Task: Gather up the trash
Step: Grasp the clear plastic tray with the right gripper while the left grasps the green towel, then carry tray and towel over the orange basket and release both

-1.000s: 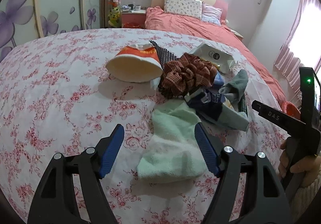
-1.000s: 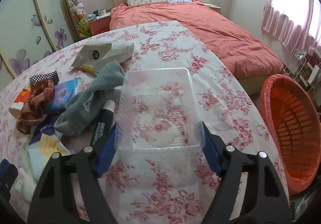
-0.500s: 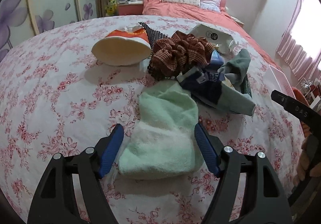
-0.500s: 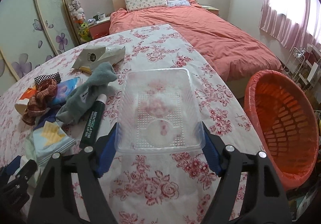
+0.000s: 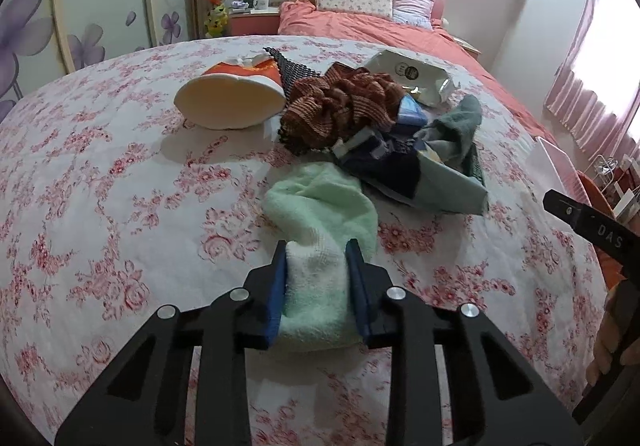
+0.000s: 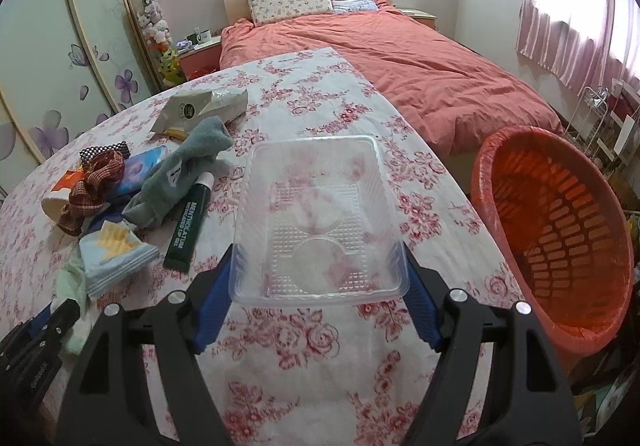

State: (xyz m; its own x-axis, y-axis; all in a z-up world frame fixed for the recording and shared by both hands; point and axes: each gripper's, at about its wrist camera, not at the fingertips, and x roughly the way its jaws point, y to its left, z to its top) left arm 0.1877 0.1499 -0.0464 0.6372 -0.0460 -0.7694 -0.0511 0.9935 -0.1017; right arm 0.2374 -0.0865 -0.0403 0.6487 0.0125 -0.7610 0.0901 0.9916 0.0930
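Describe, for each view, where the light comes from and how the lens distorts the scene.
Left wrist view: daylight glares through the pink curtain; the cup casts a soft shadow toward the camera; the table bulges. Right wrist view: the window is washed out; the wardrobe door bows; corners darken.

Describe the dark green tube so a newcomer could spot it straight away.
On the floral tablecloth, look left of the clear plastic tray, at the near edge of the clutter pile. The dark green tube lies there beside a grey sock; it alone has white lettering and a white cap.
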